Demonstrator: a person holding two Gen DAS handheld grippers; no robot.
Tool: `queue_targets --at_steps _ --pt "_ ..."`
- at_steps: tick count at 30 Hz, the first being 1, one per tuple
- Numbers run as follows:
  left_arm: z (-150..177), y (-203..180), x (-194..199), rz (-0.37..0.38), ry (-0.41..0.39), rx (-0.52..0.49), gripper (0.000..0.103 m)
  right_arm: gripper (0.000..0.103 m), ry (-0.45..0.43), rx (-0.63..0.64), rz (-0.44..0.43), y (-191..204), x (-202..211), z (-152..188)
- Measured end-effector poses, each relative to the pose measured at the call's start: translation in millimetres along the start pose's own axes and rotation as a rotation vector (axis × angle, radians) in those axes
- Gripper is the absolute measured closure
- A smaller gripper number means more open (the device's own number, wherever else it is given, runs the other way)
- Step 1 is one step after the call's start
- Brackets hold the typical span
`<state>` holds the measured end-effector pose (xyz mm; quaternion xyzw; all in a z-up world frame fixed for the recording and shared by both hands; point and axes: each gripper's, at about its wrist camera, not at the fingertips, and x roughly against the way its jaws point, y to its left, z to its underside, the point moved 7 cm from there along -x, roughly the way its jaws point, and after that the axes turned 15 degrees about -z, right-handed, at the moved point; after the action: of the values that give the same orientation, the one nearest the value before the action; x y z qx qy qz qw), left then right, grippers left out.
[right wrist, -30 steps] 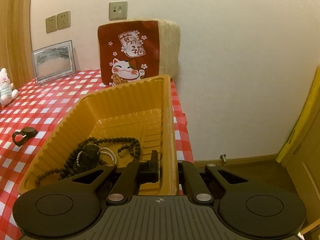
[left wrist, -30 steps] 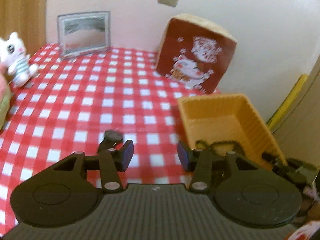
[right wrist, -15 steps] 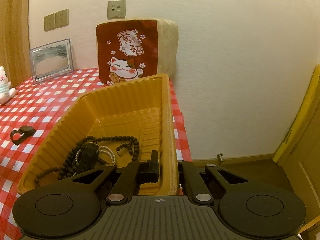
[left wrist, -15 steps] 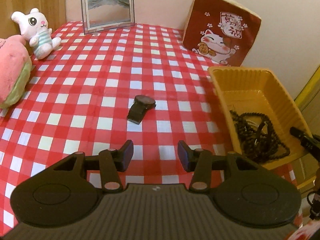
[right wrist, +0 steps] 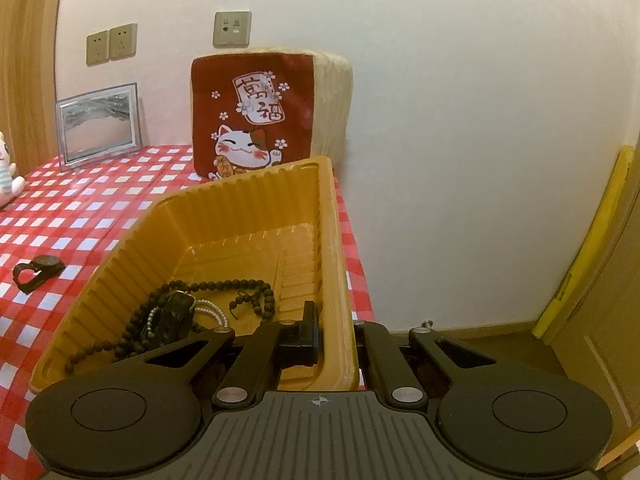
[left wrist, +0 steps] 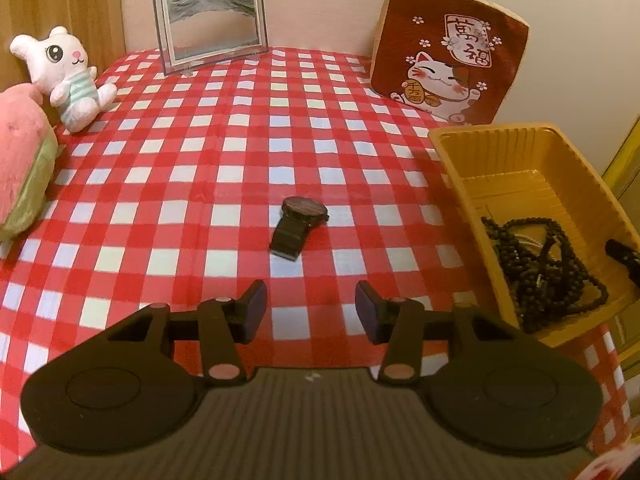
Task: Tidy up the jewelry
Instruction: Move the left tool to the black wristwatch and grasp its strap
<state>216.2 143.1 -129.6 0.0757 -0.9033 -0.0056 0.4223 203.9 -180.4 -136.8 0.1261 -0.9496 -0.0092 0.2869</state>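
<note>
Left gripper [left wrist: 311,307] has tilted down since earlier frame; black wristwatch [left wrist: 299,225] now centred ahead on red-white checked tablecloth [left wrist: 192,168], not between half-open, empty jaws. Right gripper [right wrist: 335,336] clamped on wall of ribbed yellow plastic tray [right wrist: 256,208], steadying it. Dark bead strands [right wrist: 224,292] already inside. Watch likely next pick.

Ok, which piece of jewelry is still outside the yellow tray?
The black wristwatch, alone on the checked tablecloth. The dark bead strands and white bead bracelet lie in the yellow tray.
</note>
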Motion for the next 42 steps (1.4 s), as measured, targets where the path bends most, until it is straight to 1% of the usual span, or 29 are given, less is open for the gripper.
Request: queue_targets --at_steps 13,21,30,42 --pt "-21.5 -2.8 -41.6 0.013 -0.057 -0.071 0.058 0.099 -0.007 0.03 0.03 4.0 -1.3 -3.3" --pt "-28.5 -8.8 -71.6 0.007 -0.046 -0.137 0.058 0.099 -0.005 0.028 0.045 1.6 -3.8 -6.1" --pt "-37.7 -17.8 -94.2 0.031 -0.029 -0.169 0.058 0.099 -0.001 0.029 0.051 2.4 -4.2 -7.6" --pt "-41.2 -27.0 -108.5 0.027 -0.031 -0.215 0.059 0.099 0.004 0.023 0.052 1.5 -5.7 -8.7"
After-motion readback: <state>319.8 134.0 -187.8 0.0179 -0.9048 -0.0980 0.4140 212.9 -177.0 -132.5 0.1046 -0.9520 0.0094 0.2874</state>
